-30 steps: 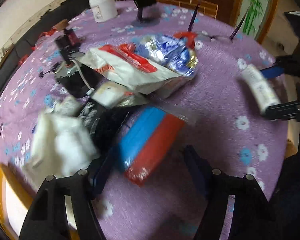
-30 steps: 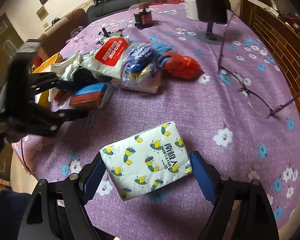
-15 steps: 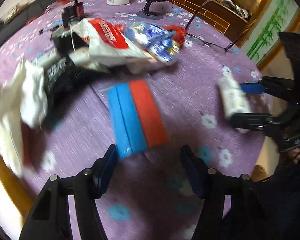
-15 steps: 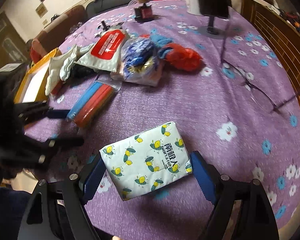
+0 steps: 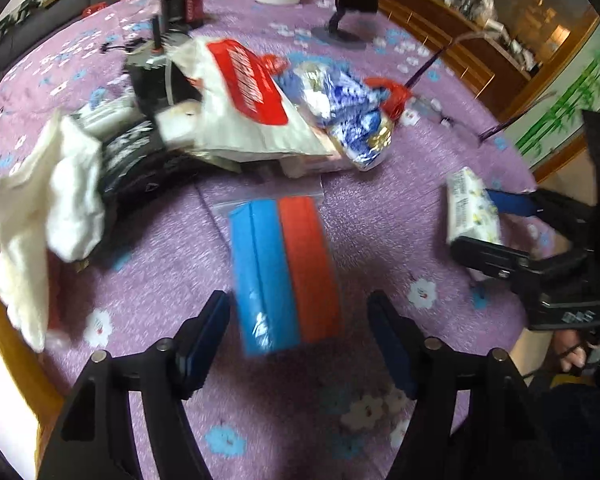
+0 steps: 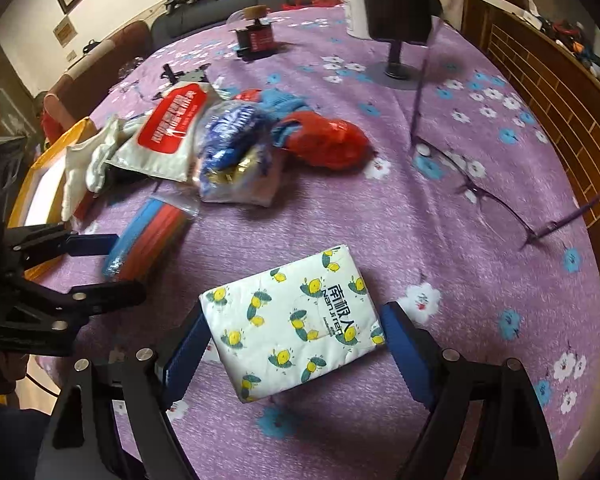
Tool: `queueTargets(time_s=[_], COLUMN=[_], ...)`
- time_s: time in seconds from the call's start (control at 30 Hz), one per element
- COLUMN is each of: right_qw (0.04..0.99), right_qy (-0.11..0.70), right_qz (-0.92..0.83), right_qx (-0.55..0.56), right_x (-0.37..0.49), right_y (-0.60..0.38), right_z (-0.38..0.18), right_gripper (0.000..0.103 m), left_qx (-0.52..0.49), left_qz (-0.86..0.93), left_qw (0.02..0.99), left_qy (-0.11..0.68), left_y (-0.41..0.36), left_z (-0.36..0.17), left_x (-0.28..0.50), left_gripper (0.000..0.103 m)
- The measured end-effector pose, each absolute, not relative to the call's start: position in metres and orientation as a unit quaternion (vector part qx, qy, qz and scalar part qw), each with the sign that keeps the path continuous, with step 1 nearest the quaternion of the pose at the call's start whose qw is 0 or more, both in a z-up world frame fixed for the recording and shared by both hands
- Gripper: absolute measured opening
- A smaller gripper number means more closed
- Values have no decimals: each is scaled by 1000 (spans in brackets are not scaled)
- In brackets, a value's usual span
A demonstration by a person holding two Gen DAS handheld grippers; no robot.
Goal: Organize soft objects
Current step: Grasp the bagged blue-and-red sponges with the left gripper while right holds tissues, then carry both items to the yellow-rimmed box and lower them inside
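Note:
A flat blue-and-red pack in a clear bag lies on the purple flowered tablecloth. Its near end sits between the fingers of my left gripper, whose jaws are opening, with a gap on both sides of the pack. In the right wrist view the left gripper stands at the left beside that pack. My right gripper is shut on a white tissue pack with a lemon print, held just above the cloth. The left wrist view shows this tissue pack at the right.
Behind the blue-and-red pack is a pile: a white cloth, a black pouch, a white pouch with a red label, a blue foil bag and a red bag. Glasses lie right. A yellow tray sits left.
The left gripper has drawn back from the pile and rolled. The blue-and-red pack now lies straight between its fingers. The right gripper still holds the tissue pack.

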State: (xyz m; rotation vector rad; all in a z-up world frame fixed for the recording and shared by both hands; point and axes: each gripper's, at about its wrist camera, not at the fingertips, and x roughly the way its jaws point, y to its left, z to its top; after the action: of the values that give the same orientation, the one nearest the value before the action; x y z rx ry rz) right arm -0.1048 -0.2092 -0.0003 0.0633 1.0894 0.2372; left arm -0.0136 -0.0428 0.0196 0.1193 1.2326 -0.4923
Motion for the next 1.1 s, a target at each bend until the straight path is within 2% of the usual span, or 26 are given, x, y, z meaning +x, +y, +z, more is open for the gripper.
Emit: queueTargets(time_s=[0.13,0.23,0.27,0.3,0.4,0.77,0.9,1.1], right_qw=[853,851,850,849,849,838,839,844], right_qy=[509,512,513,514,515,534,533,518], right_qz=[110,110,111,112,114,114,112,137], right_qx=[29,38,43,44,25,-8,-21,1], right_x=[-109,-111,-112,-112,-114,-101,-100,-97], right_y=[-213,-219,-221,-221,-217,-205,-200,-188], right_z=[2,1,0,0,-3,-21,-18,0], right_gripper=[88,88,88,88,88,92,82,81], left_qx=[98,130,125,117,68,-7,-33,-64], left_qz=[-211,-191,-191,-188,-195,-197,-177,-146], left_qw=[796,807,810,812,810,829,842,856], left_qy=[559,544,540,539,548,523,509,491], left_y=[-61,-67,-65,-62,-47,-6,17,57], left_z=[14,15,16,17,20,51,67,81], left_x=[-6,-6,-6,-6,-5,-23,-27,-42], left_gripper=[71,57,47,44,43,43,43,43])
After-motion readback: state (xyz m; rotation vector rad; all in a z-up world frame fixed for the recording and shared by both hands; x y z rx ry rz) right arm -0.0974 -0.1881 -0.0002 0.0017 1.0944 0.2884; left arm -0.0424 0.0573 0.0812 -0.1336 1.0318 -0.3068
